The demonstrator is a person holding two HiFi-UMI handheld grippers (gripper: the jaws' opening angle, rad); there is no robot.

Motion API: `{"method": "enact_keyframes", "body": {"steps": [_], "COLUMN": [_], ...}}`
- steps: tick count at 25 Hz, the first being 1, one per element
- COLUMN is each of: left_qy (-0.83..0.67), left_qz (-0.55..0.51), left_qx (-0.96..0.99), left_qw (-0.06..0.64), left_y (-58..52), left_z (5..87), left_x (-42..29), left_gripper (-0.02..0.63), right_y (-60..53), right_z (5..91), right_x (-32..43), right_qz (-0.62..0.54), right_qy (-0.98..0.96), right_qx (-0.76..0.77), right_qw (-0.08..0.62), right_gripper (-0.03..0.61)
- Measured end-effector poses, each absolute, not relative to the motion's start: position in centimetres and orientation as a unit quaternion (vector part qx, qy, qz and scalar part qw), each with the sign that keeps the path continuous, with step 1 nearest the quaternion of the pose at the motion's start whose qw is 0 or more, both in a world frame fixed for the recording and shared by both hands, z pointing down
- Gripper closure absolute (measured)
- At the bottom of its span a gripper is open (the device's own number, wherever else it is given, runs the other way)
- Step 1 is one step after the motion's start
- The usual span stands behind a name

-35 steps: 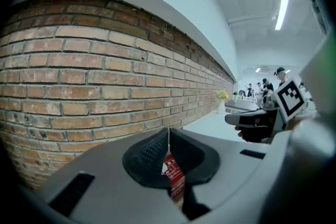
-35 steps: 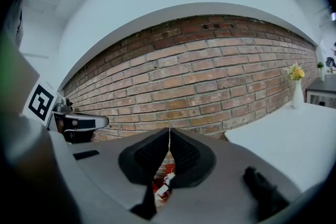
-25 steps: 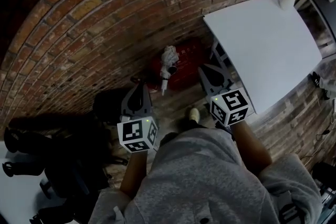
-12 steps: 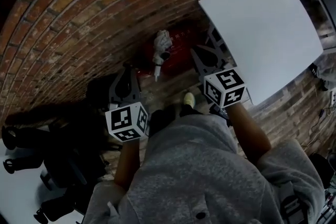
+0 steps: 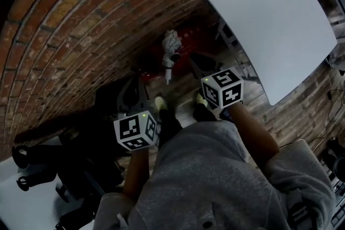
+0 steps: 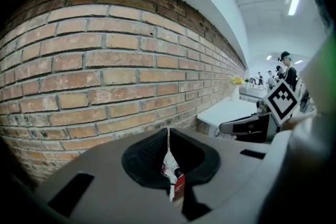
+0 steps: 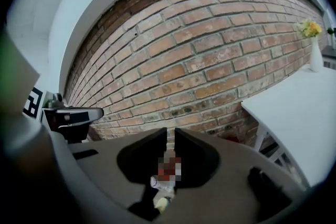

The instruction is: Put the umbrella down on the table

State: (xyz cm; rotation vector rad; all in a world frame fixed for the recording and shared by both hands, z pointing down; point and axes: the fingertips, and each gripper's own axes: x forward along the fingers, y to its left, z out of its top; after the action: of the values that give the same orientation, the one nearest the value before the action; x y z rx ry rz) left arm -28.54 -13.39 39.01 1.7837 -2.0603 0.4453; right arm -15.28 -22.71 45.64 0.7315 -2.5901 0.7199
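Two marker cubes (image 5: pixel 136 131) (image 5: pixel 221 89): left tool (image 5: pixel 133 84), right tool (image 5: pixel 195 58)

The left gripper (image 6: pixel 168 134), jaws together, faces a brick wall (image 6: pixel 105 60).

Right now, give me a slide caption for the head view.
Left hand-held gripper and right hand-held gripper, both shut and empty, face a brick wall beside a white table.

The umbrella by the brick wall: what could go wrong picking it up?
Both the left gripper and the right gripper have their jaws together; unless they open first, they may only shove the umbrella off the red thing under it. The brick wall stands close behind, so the tips could knock it. On the way up, the umbrella might catch the white table's edge.
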Motion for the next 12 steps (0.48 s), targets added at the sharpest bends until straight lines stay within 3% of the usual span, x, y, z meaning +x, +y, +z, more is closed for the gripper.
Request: {"method": "enact_keyframes", "body": {"steps": [6,8,12], "left_qy": [-0.703,-0.692,-0.671], "left_qz": [0.186,0.185,0.200], "left_qx": [0.659,0.669,0.687], "left_qw": [0.195,0.197,0.195], "left_y": [-14.4,-15.1,-15.9], "left_z": [39.8,40.1,40.6], "left_x": [-29.5,-29.7,-30.7], "left_gripper": [0.594,0.595,0.595], "right_y": [-21.9,-21.8,-21.9], "right_z": [50.1,51.5,54.2], "right_x": [-17.4,-17.6,-19.2], "right_qz": [0.290,0.300,0.312], "right_qy": [-0.890,-0.881,-0.863], "right_qx": [0.286,0.300,0.333], "right_qw": [0.203,0.210,0.217], "right_gripper": [0.543,0.479,0.428]}}
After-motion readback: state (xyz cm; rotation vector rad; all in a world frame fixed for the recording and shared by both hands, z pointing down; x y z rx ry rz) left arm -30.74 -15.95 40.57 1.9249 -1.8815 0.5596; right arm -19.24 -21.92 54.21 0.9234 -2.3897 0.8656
